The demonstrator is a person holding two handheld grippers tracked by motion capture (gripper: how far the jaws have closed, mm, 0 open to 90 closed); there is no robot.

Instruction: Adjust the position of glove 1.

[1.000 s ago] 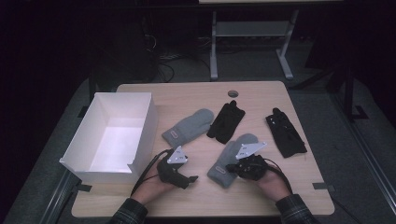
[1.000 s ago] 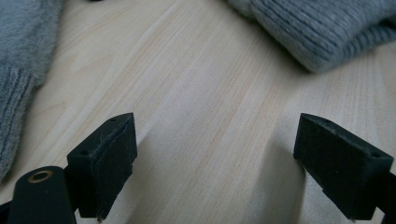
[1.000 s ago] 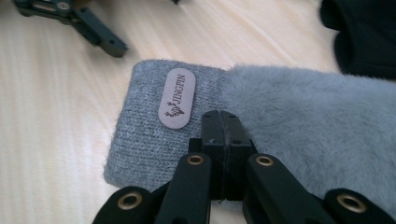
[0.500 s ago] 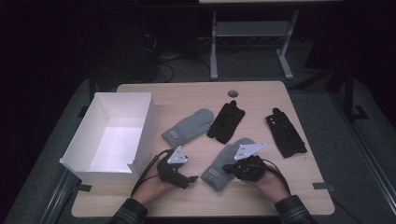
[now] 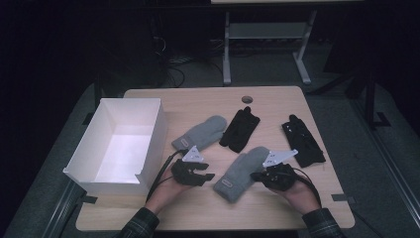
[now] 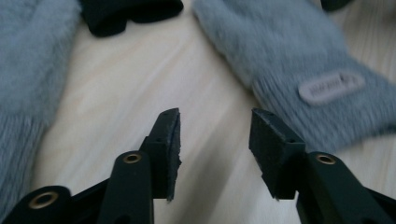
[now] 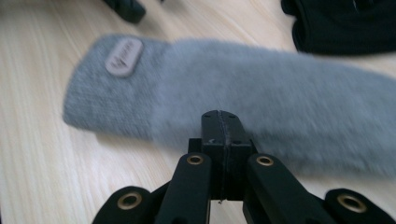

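Jaws of the right gripper [image 7: 223, 122] are pressed together at the near mitten's [image 5: 241, 172] edge, while the left gripper [image 6: 215, 135], half spread over bare table [image 5: 277, 101], has just been closing on nothing.

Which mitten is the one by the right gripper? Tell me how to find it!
Start at the big white box on the table's left, then go right along the near edge. The near grey mitten lies slanted between the person's two hands, its side at the right gripper. Unlike the other grey mitten, it lies closest to the person.
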